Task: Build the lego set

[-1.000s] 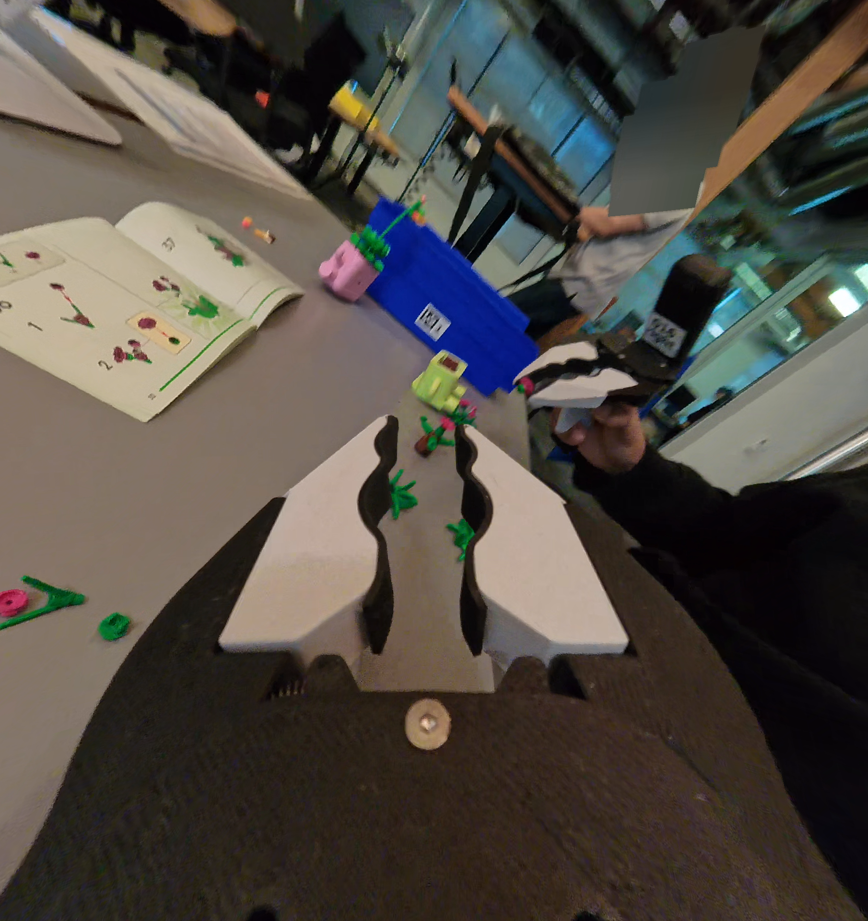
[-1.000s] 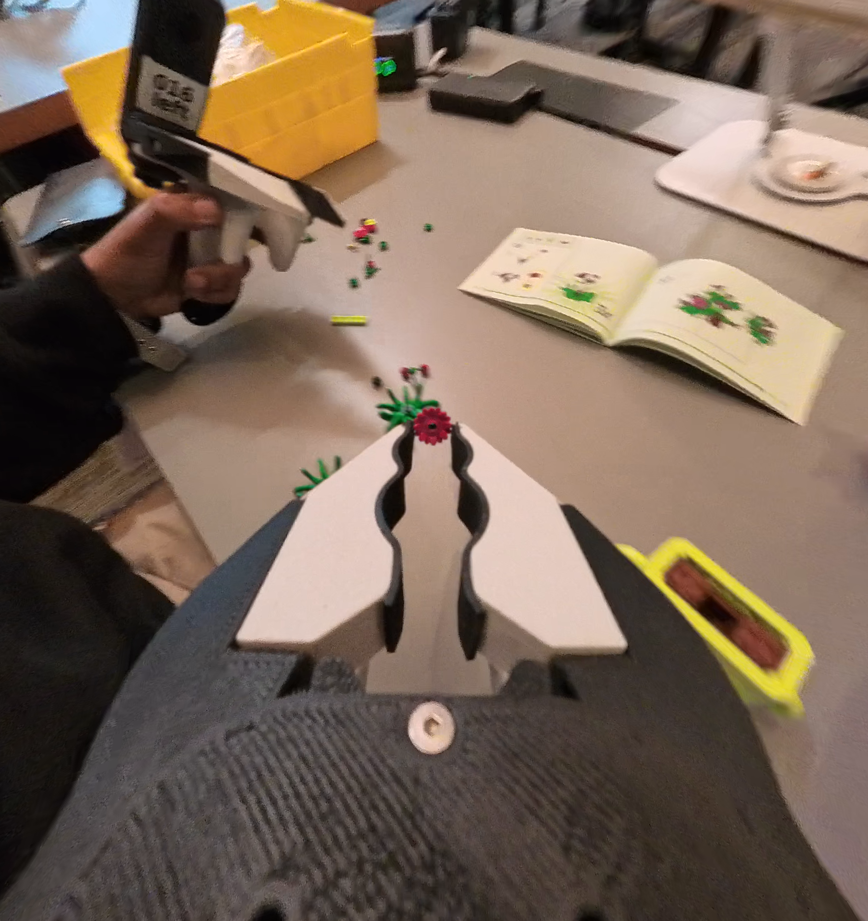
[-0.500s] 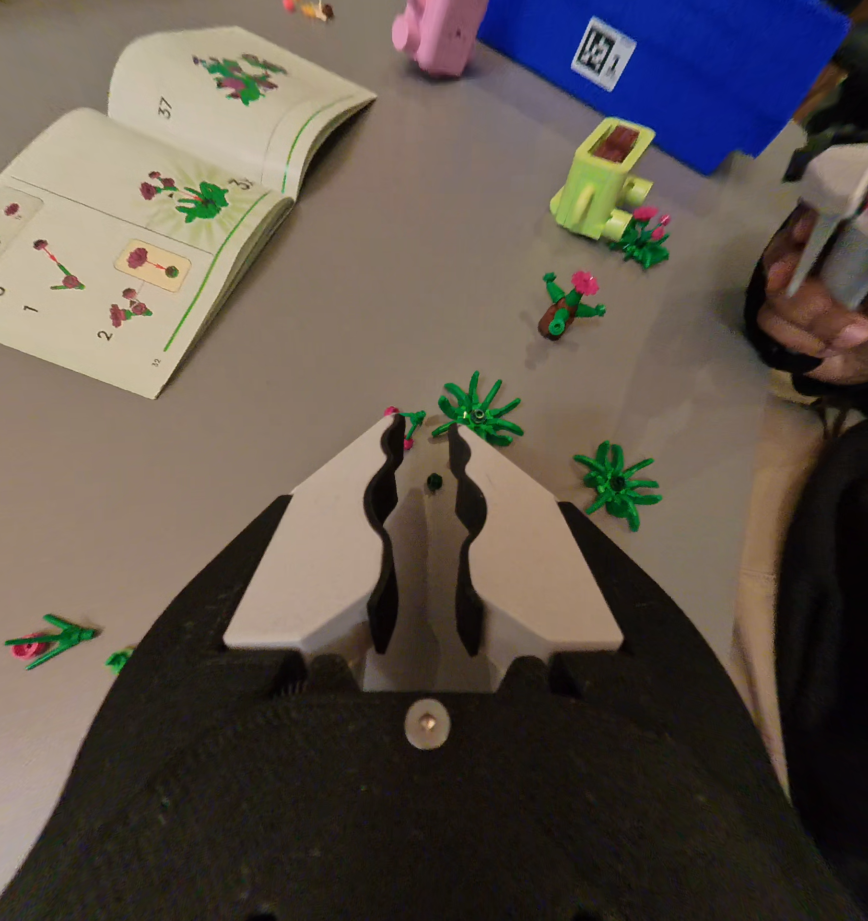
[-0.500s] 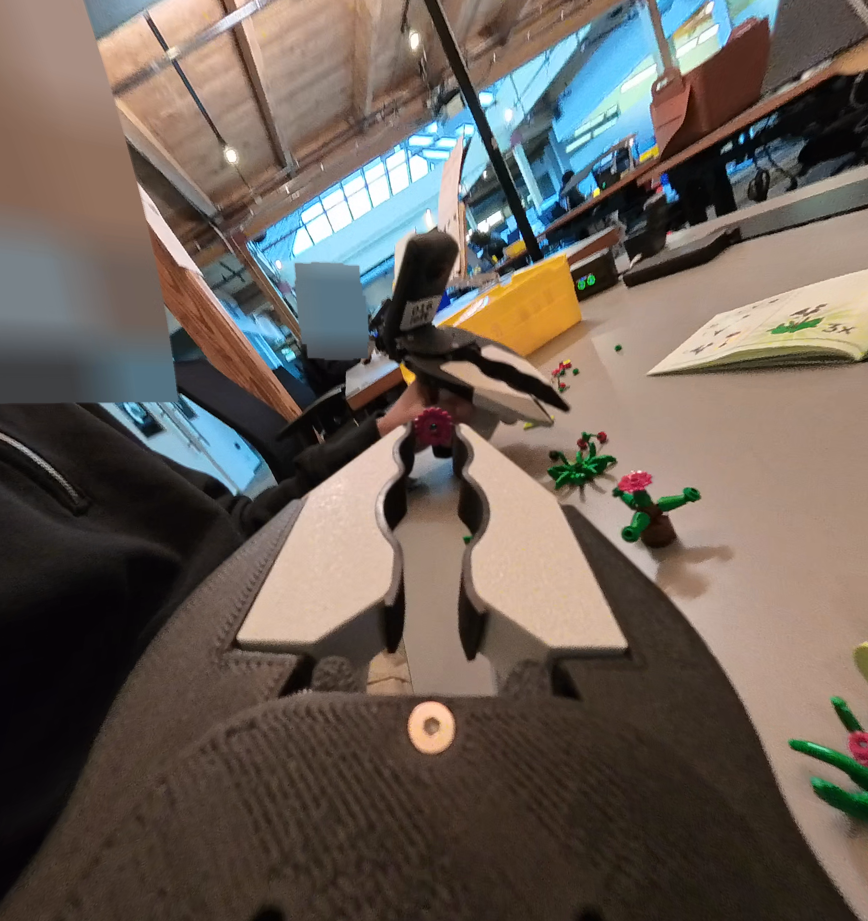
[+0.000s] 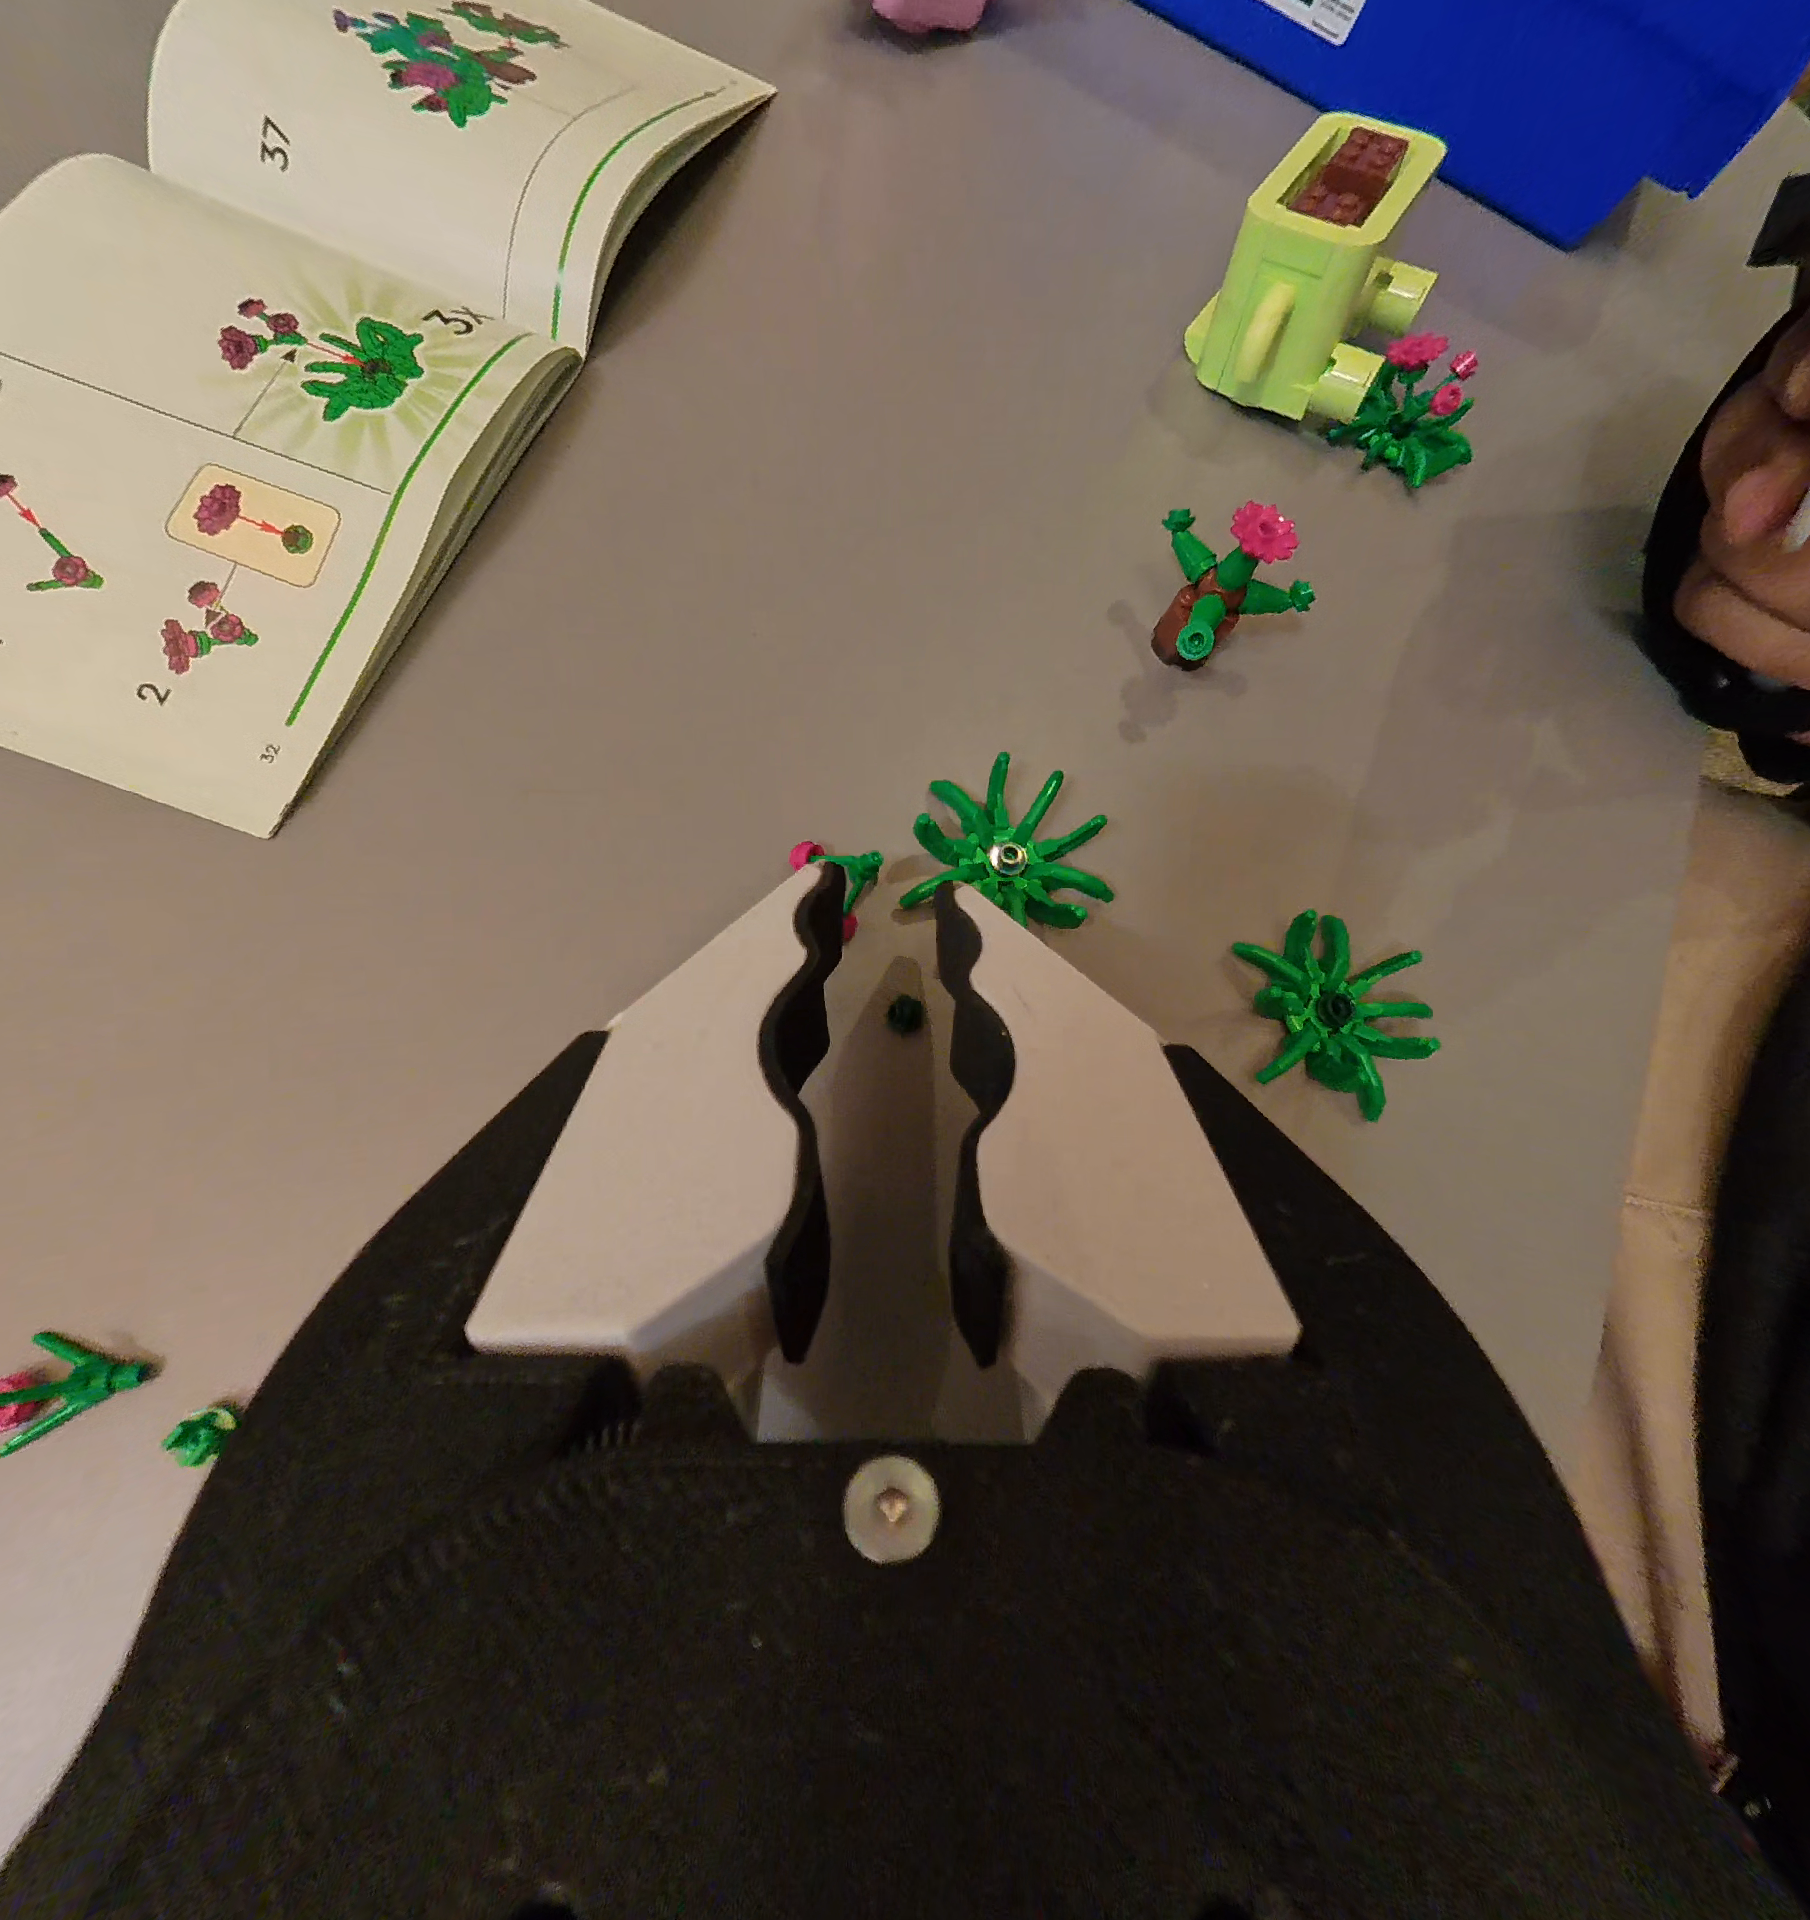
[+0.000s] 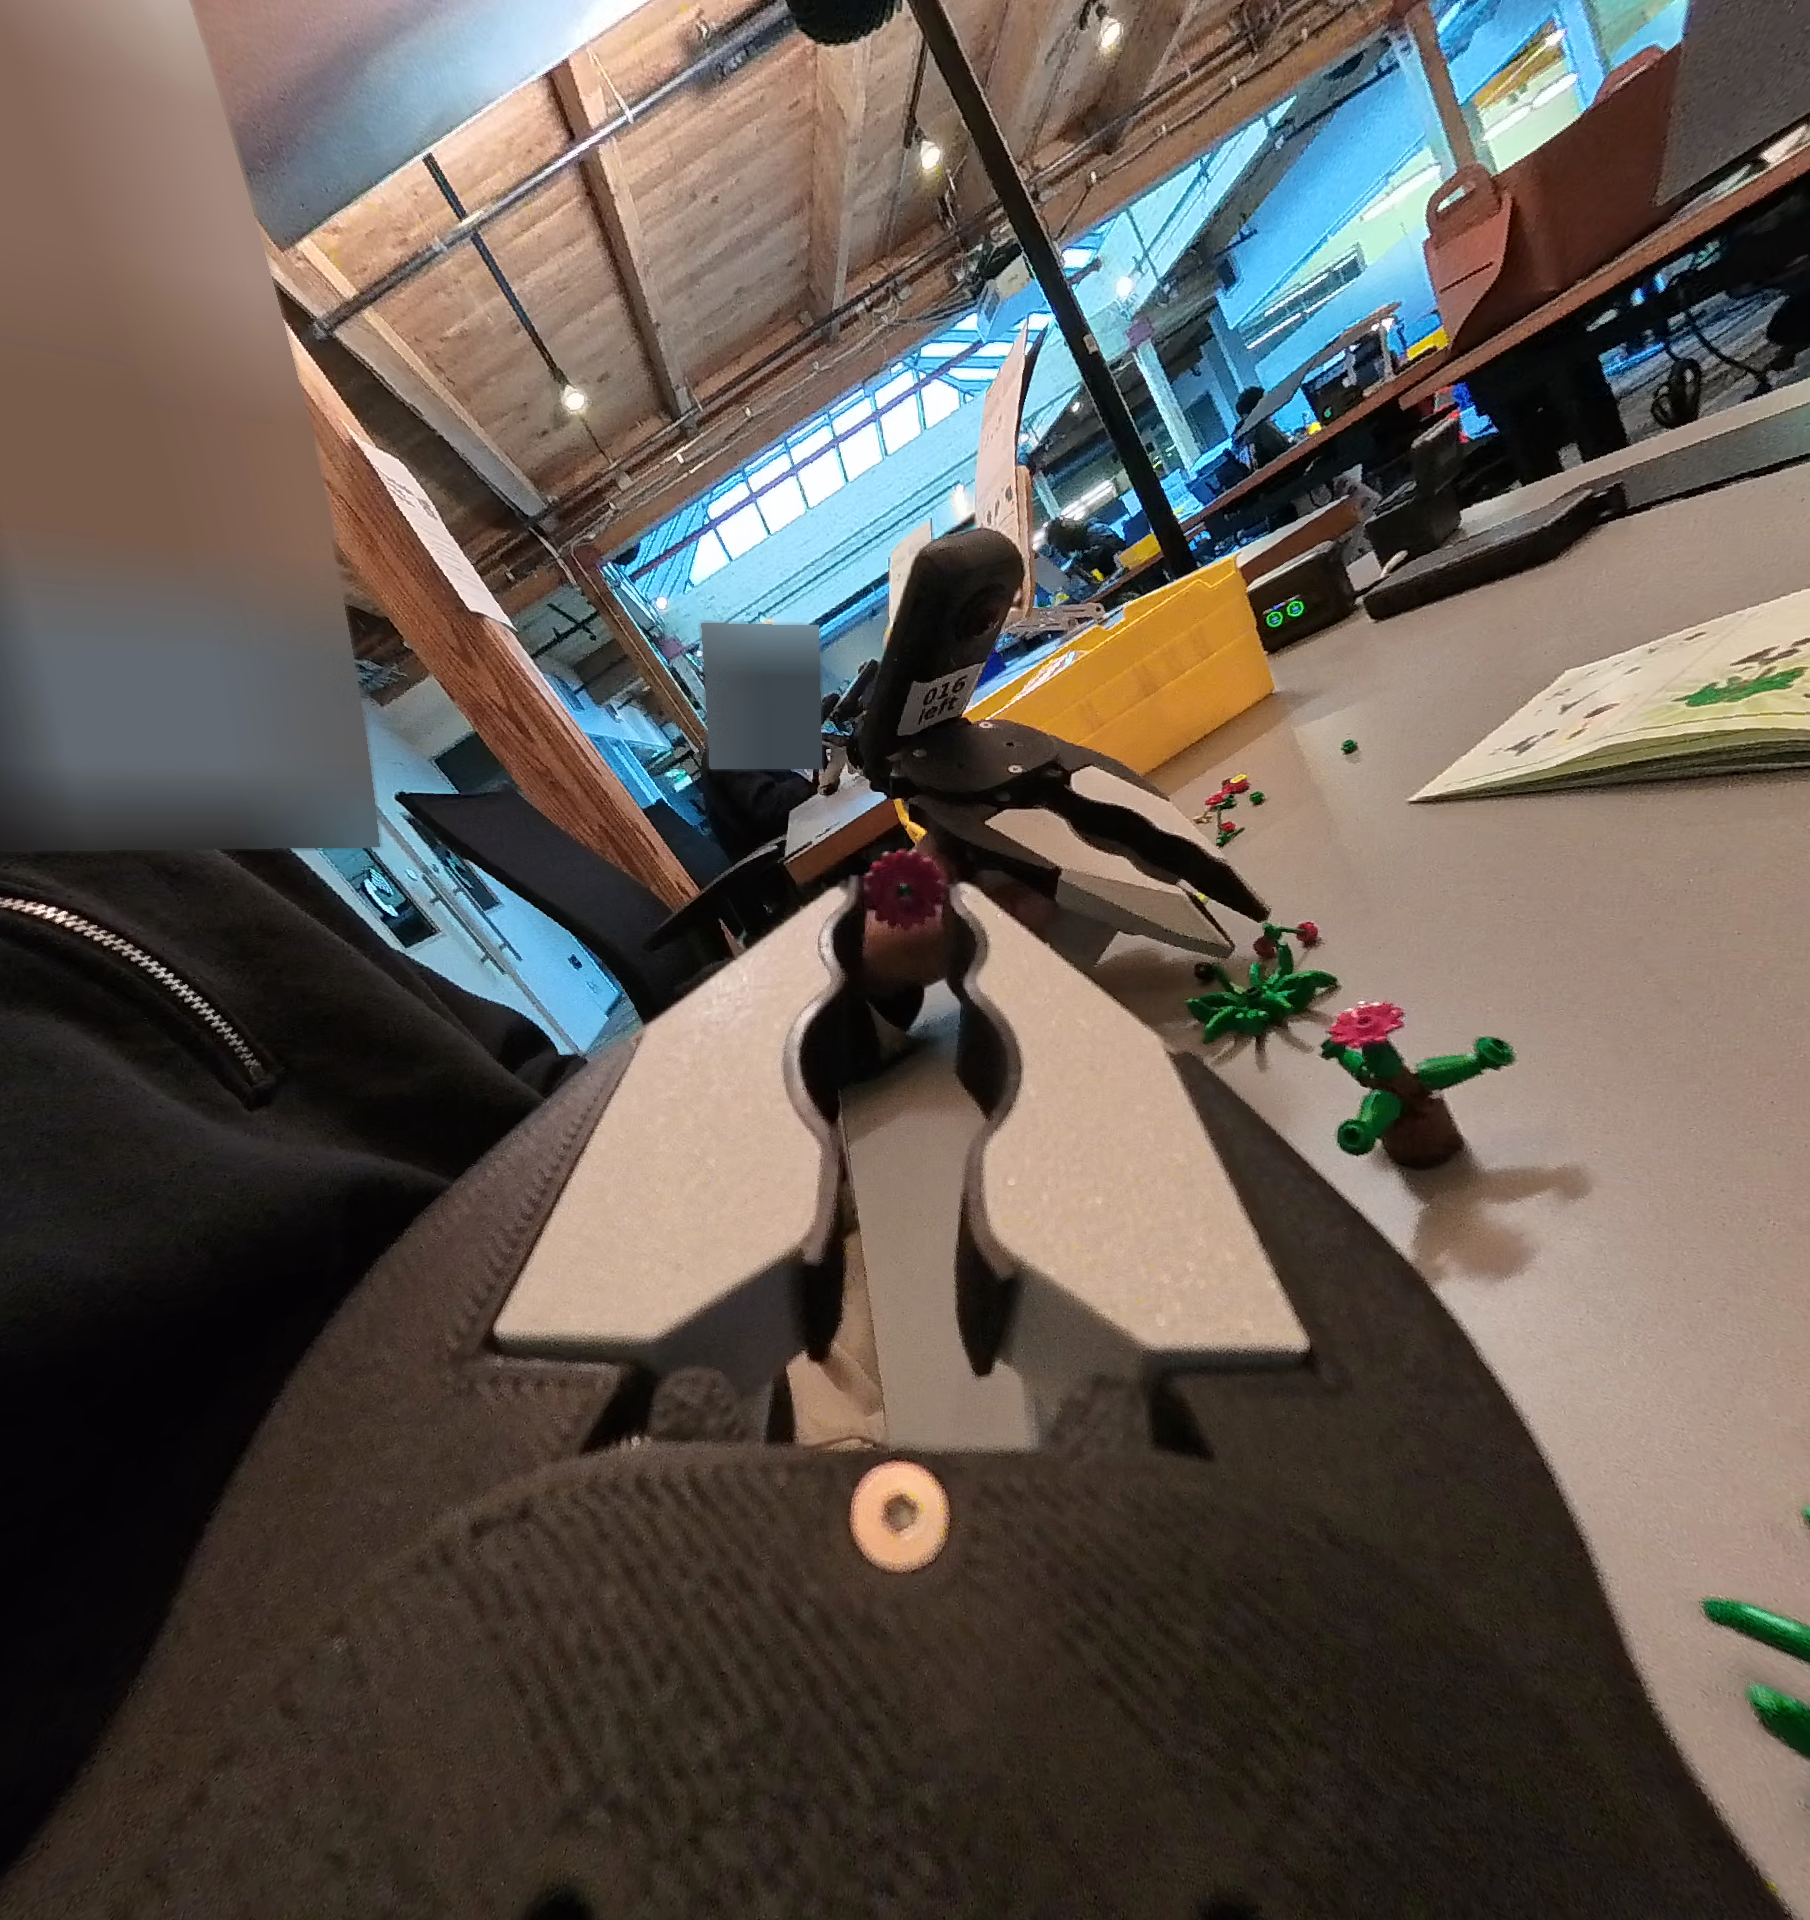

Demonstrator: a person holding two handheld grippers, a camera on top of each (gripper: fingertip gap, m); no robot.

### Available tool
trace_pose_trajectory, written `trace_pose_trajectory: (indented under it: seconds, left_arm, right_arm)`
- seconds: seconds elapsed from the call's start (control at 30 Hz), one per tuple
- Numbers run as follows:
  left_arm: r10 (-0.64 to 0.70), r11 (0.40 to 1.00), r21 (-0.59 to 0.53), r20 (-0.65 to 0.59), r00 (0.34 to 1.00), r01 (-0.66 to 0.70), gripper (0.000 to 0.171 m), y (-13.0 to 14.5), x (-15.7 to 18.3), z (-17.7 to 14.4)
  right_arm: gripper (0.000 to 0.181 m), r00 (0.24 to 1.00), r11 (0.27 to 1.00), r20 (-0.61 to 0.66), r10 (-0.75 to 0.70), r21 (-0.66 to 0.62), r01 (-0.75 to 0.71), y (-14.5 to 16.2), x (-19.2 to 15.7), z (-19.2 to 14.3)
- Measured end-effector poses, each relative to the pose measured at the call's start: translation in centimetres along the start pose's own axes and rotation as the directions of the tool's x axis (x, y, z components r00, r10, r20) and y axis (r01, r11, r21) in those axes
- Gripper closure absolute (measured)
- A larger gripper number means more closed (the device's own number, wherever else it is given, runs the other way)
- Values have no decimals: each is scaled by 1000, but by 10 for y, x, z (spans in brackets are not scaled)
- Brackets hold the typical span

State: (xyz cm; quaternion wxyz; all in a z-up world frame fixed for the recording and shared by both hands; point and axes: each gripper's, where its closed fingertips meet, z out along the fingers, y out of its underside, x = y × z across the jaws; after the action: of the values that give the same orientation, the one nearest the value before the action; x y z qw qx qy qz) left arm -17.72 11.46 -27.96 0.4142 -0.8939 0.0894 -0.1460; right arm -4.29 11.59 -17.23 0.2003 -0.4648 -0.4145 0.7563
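My left gripper [image 5: 885, 888] is open by a narrow gap, low over the grey table [image 5: 776, 520]. A small green stem with pink buds [image 5: 841, 868] lies at its left fingertip, and a tiny dark green stud [image 5: 906, 1013] lies on the table between the fingers. A green leafy plant piece [image 5: 1010, 857] lies just ahead, a second one [image 5: 1332, 1013] to the right. My right gripper [image 6: 906, 899] is shut on a pink flower piece [image 6: 903, 883], held in the air. The left gripper [image 6: 1239, 925] shows beyond it, tips down by the stem [image 6: 1285, 935].
An open instruction booklet [image 5: 257, 416] lies at the left. A brown pot with green stems and a pink flower [image 5: 1228, 582], a lime green pot [image 5: 1316, 260], a flower cluster [image 5: 1410, 405] and a blue bin [image 5: 1503, 62] are ahead right. A yellow bin [image 6: 1140, 675] stands behind. The left gripper's tips are roughly 15 cm from the right gripper's. Measured from the fingertips, the lime green pot [image 5: 1316, 260] is 15 cm or so from the right gripper and 20 cm from the left.
My left gripper has tipped down and come close to the stem and leafy piece. My right gripper has lifted off the table and tilted level, still holding the pink flower.
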Motion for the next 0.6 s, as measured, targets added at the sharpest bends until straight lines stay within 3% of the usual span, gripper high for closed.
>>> trace_pose_trajectory:
  seconds: [0.6]
  left_arm:
    - [9, 999, -33, 60, 998, -8, 166, 1, -6, 7]
  right_arm:
    - [169, 1000, 1000, 13, 17, 18, -17, -2, 0, -1]
